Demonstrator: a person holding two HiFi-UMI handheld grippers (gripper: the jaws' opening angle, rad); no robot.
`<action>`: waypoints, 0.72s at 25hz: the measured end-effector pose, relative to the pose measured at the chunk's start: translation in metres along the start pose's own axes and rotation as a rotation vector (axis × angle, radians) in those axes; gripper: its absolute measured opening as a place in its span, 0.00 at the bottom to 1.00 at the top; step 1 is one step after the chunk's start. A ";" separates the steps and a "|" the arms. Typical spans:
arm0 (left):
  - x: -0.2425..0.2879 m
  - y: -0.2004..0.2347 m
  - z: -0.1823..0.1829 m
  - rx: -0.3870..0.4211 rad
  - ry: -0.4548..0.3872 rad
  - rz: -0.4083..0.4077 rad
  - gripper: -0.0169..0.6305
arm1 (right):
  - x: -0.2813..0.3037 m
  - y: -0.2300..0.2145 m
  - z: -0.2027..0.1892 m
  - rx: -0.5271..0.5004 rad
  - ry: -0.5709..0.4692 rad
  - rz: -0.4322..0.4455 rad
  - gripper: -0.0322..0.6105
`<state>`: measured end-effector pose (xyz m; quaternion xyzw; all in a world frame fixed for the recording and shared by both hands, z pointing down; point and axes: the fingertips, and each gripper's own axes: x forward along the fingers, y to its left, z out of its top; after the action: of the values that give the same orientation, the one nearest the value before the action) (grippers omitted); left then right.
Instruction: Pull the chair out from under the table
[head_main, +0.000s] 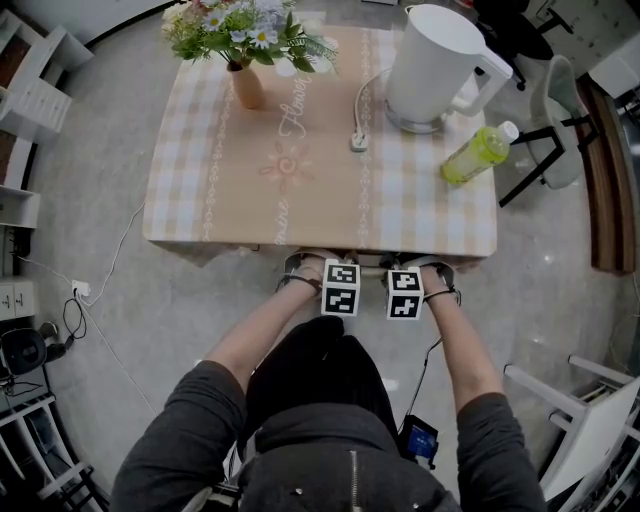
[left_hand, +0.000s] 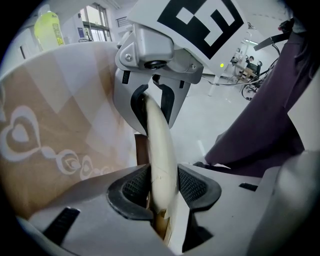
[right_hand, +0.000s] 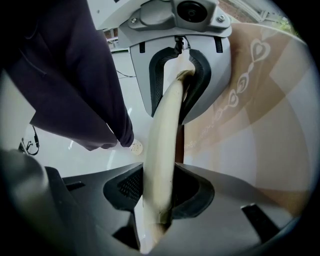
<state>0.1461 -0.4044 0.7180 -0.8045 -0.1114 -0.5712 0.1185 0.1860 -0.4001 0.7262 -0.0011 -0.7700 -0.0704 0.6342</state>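
The chair stands tucked under the table (head_main: 320, 235); in the head view the checked tablecloth and my grippers hide it. Its cream, curved back rail (left_hand: 159, 145) runs between both pairs of jaws. My left gripper (left_hand: 164, 187) is shut on this rail, with the black ribbed pads (left_hand: 192, 186) pressing on both sides. The right gripper (right_hand: 159, 192) is shut on the same rail (right_hand: 166, 130) a short way along. Each gripper view shows the other gripper clamped further up the rail. In the head view the left gripper (head_main: 340, 288) and the right gripper (head_main: 405, 294) point down side by side at the table's near edge.
On the table stand a flower vase (head_main: 246, 82), a white kettle (head_main: 436, 66) with its plug (head_main: 358, 141), and a green bottle (head_main: 480, 153). A white chair (head_main: 590, 410) is at the lower right. Cables (head_main: 80, 300) lie on the floor at the left. My body is close behind the grippers.
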 end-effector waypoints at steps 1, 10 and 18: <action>0.000 -0.001 0.000 0.001 0.002 -0.002 0.27 | 0.000 0.001 0.000 0.003 0.000 0.000 0.26; -0.001 -0.018 -0.001 0.016 0.023 -0.034 0.27 | 0.000 0.017 0.008 0.030 -0.010 0.006 0.26; -0.001 -0.036 0.003 0.005 0.018 -0.041 0.27 | -0.001 0.035 0.012 0.024 -0.001 0.008 0.26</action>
<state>0.1370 -0.3691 0.7183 -0.7967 -0.1282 -0.5804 0.1095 0.1775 -0.3640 0.7264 0.0033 -0.7710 -0.0584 0.6342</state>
